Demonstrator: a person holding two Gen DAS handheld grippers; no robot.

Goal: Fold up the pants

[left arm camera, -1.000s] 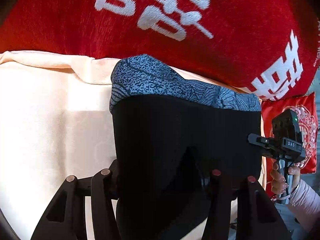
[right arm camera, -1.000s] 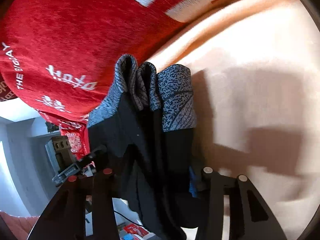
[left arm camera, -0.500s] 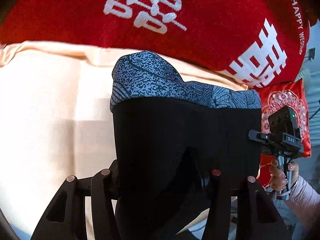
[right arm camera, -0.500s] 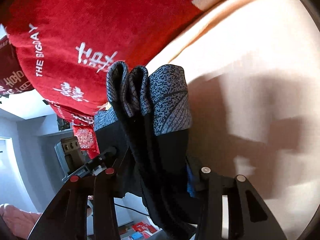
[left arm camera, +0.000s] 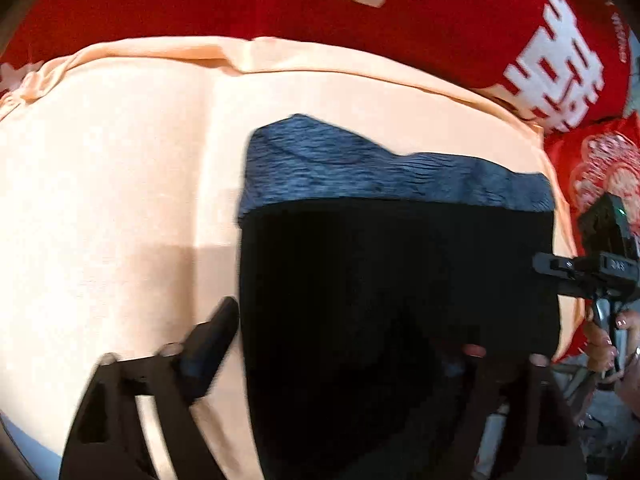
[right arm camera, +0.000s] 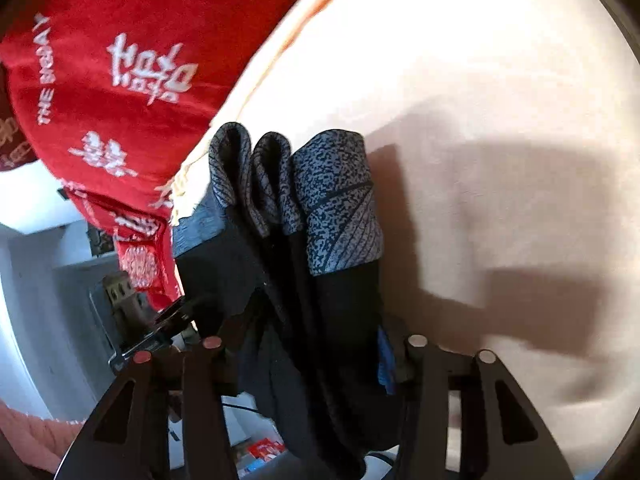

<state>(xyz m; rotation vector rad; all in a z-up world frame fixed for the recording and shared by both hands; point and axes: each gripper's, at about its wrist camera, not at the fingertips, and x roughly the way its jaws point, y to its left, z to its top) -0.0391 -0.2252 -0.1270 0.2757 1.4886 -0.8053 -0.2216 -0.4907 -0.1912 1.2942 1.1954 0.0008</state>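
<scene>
The pants (left arm camera: 396, 280) are black with a speckled blue-grey waistband (left arm camera: 360, 172). They hang stretched between both grippers above a peach sheet (left arm camera: 120, 200). My left gripper (left arm camera: 340, 340) is shut on the pants' near edge; its left finger (left arm camera: 208, 336) shows beside the cloth, the right one is hidden by it. In the right wrist view the pants (right arm camera: 320, 288) hang in bunched folds, and my right gripper (right arm camera: 316, 344) is shut on them. The right gripper also shows in the left wrist view (left arm camera: 596, 268), held by a hand.
A red blanket with white characters (left arm camera: 360, 8) lies beyond the sheet, also in the right wrist view (right arm camera: 100, 80). A small red embroidered cushion (left arm camera: 596, 160) sits at the right. Room clutter shows below the bed edge (right arm camera: 260, 452).
Both grippers have moved with the pants away from the red blanket, so more peach sheet shows beyond the waistband. The left view has tilted and blurred.
</scene>
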